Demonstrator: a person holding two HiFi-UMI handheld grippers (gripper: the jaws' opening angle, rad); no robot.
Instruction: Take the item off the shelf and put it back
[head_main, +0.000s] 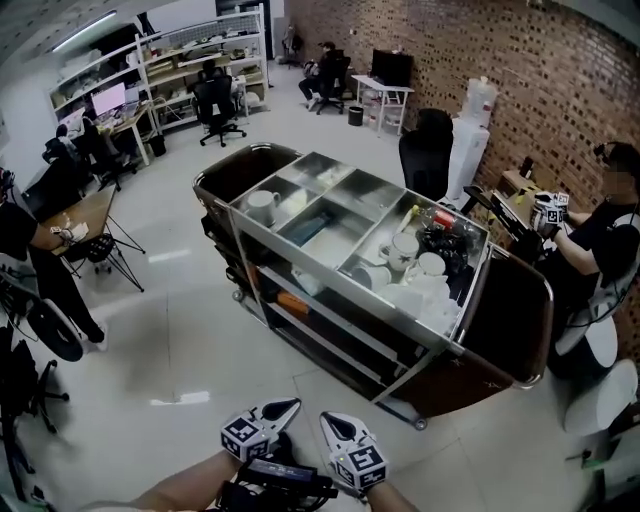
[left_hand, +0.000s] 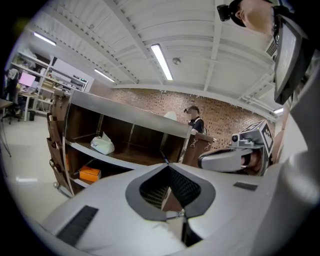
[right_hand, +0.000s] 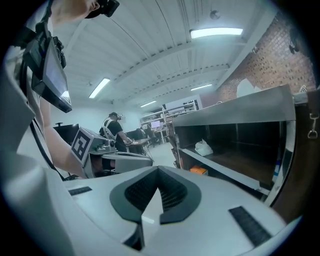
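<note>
Approach stage, judging by the layout, with nothing picked up yet. Left gripper (head_main: 285, 410) and right gripper (head_main: 330, 425) low at the bottom centre of the head view, side by side, well apart from the cart (head_main: 510, 310). Jaws of both pressed together and empty in their own views.

Likely items on the open shelves: a crumpled white bag (left_hand: 102, 145) on the middle shelf, at the left of the left gripper view, and an orange box (left_hand: 90, 174) just below it on the lower shelf. No telling which of the two to take.

To do this well:
- Step in toward the open side of the cart first.
- Choose one gripper and spread its jaws before reaching under the top tray (head_main: 365, 190).
- Come in level with the shelf, clear of its front edge and the upright posts.
- For the bag, pinch a firm fold against likely slipping.
- For the box, close across its narrow sides.
- Keep the other gripper back, out of the way.
</note>
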